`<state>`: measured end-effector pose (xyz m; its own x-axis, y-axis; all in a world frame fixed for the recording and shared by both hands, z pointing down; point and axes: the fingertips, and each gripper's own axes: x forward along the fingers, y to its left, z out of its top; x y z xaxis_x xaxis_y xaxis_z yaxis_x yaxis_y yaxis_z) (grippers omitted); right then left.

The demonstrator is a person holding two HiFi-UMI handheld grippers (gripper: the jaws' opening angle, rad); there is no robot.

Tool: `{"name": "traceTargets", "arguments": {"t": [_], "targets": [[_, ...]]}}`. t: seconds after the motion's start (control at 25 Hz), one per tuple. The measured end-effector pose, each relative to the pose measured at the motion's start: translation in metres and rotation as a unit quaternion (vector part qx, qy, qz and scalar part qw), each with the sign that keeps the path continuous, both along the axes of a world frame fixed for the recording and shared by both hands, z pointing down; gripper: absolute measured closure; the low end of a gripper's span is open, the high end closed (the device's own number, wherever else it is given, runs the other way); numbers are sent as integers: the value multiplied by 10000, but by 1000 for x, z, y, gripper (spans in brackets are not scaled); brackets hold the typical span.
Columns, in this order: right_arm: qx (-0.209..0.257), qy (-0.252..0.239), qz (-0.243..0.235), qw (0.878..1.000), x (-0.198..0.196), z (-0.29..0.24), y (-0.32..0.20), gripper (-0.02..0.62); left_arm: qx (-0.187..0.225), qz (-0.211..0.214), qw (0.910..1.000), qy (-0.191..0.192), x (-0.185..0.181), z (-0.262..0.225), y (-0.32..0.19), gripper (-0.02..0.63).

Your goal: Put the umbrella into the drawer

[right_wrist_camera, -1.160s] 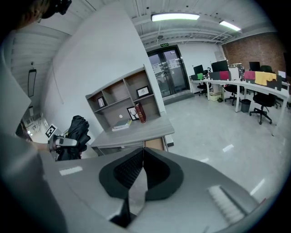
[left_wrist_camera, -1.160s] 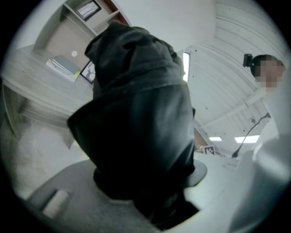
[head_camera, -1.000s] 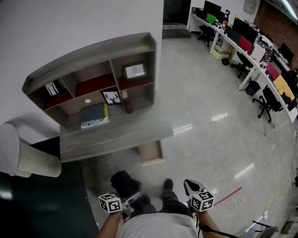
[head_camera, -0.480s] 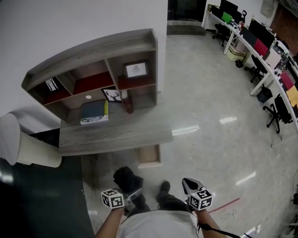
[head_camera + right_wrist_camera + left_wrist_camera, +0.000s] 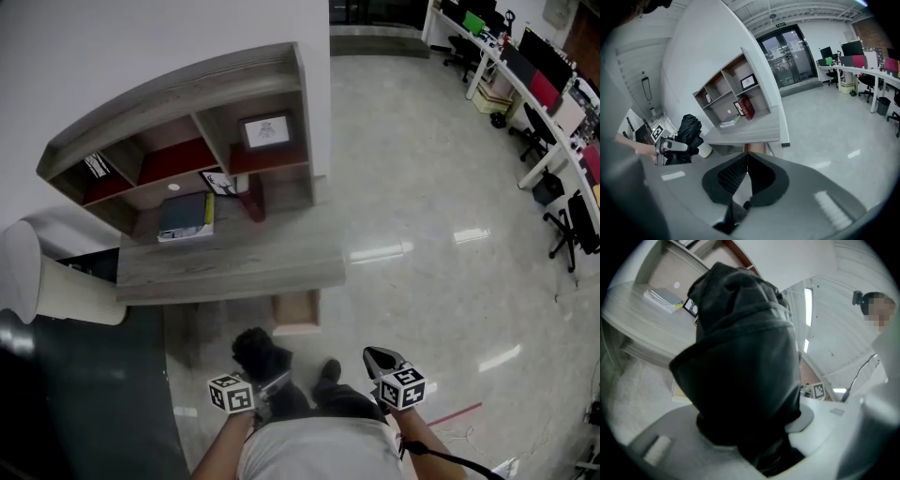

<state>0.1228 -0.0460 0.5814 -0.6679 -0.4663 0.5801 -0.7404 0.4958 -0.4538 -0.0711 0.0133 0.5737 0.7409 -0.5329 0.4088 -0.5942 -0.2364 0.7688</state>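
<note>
A folded black umbrella (image 5: 261, 354) is clamped in my left gripper (image 5: 272, 382), low in the head view above the floor. In the left gripper view the umbrella (image 5: 745, 371) fills the middle and hides the jaw tips. My right gripper (image 5: 375, 357) hangs beside it, jaws shut and empty, its tips meeting (image 5: 746, 157). From the right gripper view, the left gripper (image 5: 670, 146) shows with the umbrella (image 5: 689, 133) at left. A small wooden drawer (image 5: 296, 312) stands pulled out under the grey desk (image 5: 234, 262), just ahead of both grippers.
A shelf unit (image 5: 187, 112) on the desk holds books (image 5: 183, 216), picture frames and a dark red object (image 5: 255, 199). A white cylinder (image 5: 56, 286) stands at left. Office desks and chairs (image 5: 553, 103) line the far right. My feet (image 5: 326, 372) are on the glossy floor.
The desk and open drawer have drawn nearer in the head view. Both grippers stay low in it, the left still holding the umbrella.
</note>
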Motion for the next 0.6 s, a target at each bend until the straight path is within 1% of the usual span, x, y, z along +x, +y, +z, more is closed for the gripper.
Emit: {"name": "traceTargets", "arguments": {"t": [0.32, 0.6], "targets": [[-249, 70, -112, 9996, -3, 27, -14, 589, -255, -65, 9997, 25, 8, 28, -26, 377], [-415, 144, 65, 9990, -9, 51, -32, 589, -575, 57, 9983, -57, 8, 72, -51, 377]]}}
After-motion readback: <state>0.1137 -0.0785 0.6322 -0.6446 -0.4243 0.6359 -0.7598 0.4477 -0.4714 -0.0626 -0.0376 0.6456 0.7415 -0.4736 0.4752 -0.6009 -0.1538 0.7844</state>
